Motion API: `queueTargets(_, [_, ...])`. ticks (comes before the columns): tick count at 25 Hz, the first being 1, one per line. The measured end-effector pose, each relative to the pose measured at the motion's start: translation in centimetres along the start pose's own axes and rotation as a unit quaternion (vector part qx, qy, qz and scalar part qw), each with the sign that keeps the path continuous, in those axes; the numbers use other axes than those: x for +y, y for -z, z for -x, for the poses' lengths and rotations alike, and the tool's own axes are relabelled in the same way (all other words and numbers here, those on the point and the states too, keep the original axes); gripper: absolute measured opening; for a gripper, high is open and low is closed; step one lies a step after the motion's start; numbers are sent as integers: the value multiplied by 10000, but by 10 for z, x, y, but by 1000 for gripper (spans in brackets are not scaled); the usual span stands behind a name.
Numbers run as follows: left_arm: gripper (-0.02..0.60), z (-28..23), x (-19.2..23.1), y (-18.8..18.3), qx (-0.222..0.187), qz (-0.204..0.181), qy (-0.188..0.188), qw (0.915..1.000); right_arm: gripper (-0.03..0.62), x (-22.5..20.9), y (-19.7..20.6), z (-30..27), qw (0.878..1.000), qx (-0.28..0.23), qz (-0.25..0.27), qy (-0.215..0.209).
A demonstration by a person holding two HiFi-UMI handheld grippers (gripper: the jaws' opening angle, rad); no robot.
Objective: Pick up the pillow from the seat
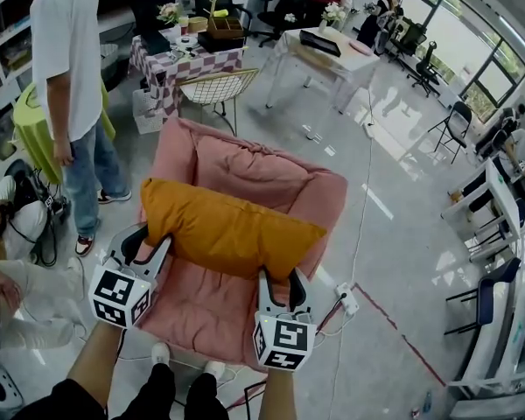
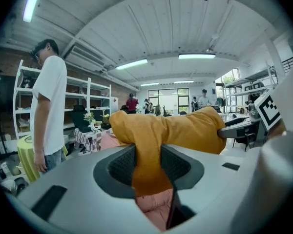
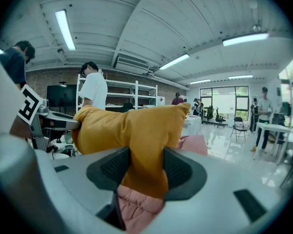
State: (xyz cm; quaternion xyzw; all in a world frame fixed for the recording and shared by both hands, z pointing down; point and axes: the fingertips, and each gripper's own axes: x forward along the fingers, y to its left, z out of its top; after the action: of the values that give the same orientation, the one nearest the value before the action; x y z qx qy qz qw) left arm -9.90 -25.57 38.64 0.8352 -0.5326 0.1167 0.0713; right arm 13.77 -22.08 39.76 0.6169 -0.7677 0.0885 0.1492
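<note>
Closest to me are my forearms [image 1: 101,361], running up from the bottom edge to the two tools. My left gripper [image 1: 149,241] has its jaws partway closed, the ribbed pads pressed from both sides on a fold of the orange pillow [image 1: 227,230] near its left end. My right gripper [image 1: 283,280] stands the same way, jaws partway closed and pinching a fold of the pillow's near edge toward its right end.

Between the two tools the pillow stretches crosswise over the pink armchair [image 1: 245,173]. Its near edge is bunched where I hold it, and its far corners stick out. Under it, the pink seat cushion [image 1: 201,313] shows below my jaws in both gripper views. Whether the pillow touches the chair's arms I cannot tell.

Just right of the chair a white power strip [image 1: 347,298] lies on the grey floor [image 1: 402,234]. A cable [image 1: 365,173] runs away from it across the room, and a red line [image 1: 398,326] is marked on the floor beside it. Left of the chair a person in a white T-shirt [image 1: 66,51] stands side-on.

Beyond the chair's back stands a wire chair [image 1: 217,86], then a table with a checked cloth [image 1: 179,66] and a white table [image 1: 328,59]. Farthest off are big windows [image 1: 459,38] on the right.
</note>
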Motion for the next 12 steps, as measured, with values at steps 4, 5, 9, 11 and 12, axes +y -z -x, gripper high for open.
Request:
queueTargets(4, [160,18,-2,-19,-71,-3,-7,10000,235,5,-18,18,10000,-61,17,-3])
queueTargets(5, [160,22,-3,-24,-89,-2,-5,10000,234,5,-23,23,10000,-79,20,2])
queueTargets(9, [160,36,-6,-47,-208,-17,6,9998,233,6,-45,41,9998,-191,56,40])
queueTargets(11, [160,44,-6,-58,-289,-29,5,9996,234,8,-57,48,9996,-261,79,40])
queueTargets(12, [160,48,-6,-64,-330,-35,5,9994,233,9,-63,52,9995,-303,92,42])
